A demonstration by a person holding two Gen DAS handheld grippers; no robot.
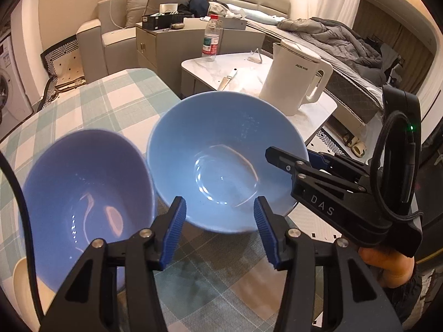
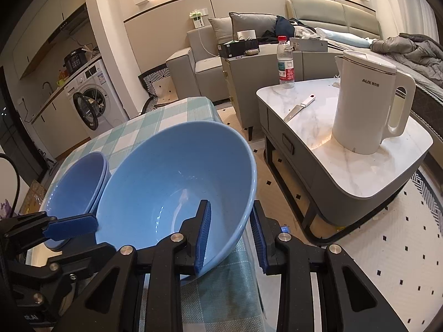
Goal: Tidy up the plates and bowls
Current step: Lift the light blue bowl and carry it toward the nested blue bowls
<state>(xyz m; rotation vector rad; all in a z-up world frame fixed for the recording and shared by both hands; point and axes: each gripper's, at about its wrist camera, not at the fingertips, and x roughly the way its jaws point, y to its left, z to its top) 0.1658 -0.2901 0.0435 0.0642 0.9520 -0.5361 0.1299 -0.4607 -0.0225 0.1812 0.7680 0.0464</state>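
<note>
A light-blue bowl (image 1: pixel 221 144) (image 2: pixel 171 171) is tilted above the checked tablecloth (image 1: pixel 110 96). My right gripper (image 1: pixel 296 160) (image 2: pixel 231 207) is shut on its right rim, one pad inside the wall and one outside. To its left sits a purple-blue bowl (image 1: pixel 83 182); in the right wrist view it shows as two nested bowls (image 2: pixel 77 182). My left gripper (image 1: pixel 220 207) (image 2: pixel 69 225) is open just short of the light-blue bowl's near rim, its pads touching nothing. A cream dish edge (image 1: pixel 25 282) peeks out at the lower left.
A marble coffee table (image 2: pixel 360 166) stands to the right of the clothed table, carrying a white kettle (image 2: pixel 365 102), a water bottle (image 2: pixel 285 63) and a knife (image 2: pixel 299 109). A sofa, a cabinet and a washing machine (image 2: pixel 91 102) lie beyond. A hand (image 1: pixel 387 268) holds the right gripper.
</note>
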